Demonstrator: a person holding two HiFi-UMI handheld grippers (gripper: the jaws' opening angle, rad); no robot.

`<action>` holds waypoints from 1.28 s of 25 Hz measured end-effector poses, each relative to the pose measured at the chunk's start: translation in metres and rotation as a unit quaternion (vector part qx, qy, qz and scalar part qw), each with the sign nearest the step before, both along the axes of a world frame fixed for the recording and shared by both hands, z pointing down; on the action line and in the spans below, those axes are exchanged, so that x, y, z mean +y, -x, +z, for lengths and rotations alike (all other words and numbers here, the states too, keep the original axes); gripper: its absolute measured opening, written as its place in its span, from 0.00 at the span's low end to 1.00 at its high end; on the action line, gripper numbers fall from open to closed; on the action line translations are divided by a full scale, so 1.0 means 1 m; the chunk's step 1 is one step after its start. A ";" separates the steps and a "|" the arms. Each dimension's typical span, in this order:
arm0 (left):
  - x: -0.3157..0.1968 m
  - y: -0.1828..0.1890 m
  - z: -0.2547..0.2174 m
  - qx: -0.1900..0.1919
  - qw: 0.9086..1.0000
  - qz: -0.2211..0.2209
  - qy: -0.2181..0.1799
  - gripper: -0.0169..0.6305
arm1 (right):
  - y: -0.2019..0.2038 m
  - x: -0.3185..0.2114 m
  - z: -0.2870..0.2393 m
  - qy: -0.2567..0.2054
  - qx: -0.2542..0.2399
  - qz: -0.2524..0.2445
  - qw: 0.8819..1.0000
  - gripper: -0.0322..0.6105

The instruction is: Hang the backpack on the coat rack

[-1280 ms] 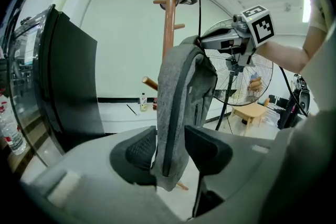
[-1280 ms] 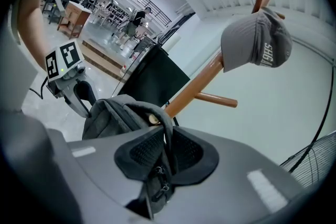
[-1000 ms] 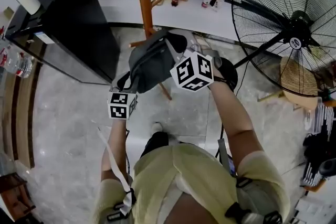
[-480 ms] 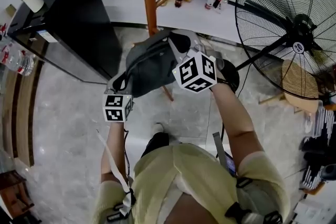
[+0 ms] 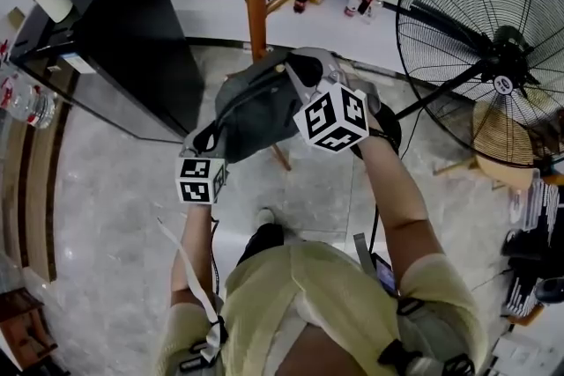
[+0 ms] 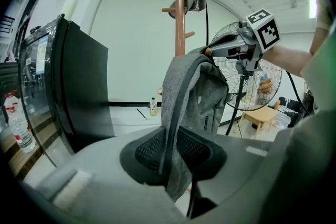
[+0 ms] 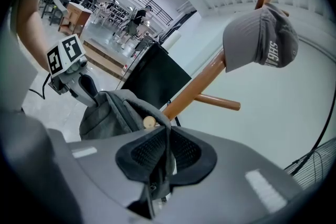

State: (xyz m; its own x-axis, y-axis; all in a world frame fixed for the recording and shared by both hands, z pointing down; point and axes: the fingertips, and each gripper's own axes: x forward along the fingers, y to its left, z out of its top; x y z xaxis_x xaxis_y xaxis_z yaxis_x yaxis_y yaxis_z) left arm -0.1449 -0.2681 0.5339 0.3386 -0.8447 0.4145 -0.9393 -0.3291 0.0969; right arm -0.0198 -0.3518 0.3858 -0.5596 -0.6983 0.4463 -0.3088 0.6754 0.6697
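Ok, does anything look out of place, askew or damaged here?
Nothing stands out. The left claw and right claw are each shut on the grey backpack, held up before the wooden coat rack. A grey cap hangs on the rack, and the fan stands upright.

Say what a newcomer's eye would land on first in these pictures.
A grey backpack hangs mid-scene, gripped by the left tool and the right tool, just before the wooden coat rack. A grey cap hangs high on the rack; a big black fan stands at right.
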 end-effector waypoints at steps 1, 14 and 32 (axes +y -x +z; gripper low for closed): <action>-0.001 -0.001 0.001 0.001 1.000 0.002 0.001 0.13 | 0.000 -0.001 0.001 0.001 0.002 0.000 1.000 0.11; -0.012 -0.002 0.022 0.003 1.000 0.012 0.021 0.15 | 0.003 -0.012 0.022 0.002 -0.001 0.019 1.000 0.12; -0.009 0.000 0.026 0.002 1.000 0.006 0.019 0.20 | -0.024 0.000 0.022 0.003 -0.057 0.068 0.996 0.06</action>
State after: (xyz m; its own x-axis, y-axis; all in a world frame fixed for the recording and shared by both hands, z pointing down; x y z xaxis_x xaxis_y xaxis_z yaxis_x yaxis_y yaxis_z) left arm -0.1450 -0.2768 0.5598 0.3500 -0.8242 0.4452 -0.9351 -0.3356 0.1138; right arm 0.0045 -0.3516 0.4079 -0.5077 -0.7686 0.3891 -0.4715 0.6260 0.6211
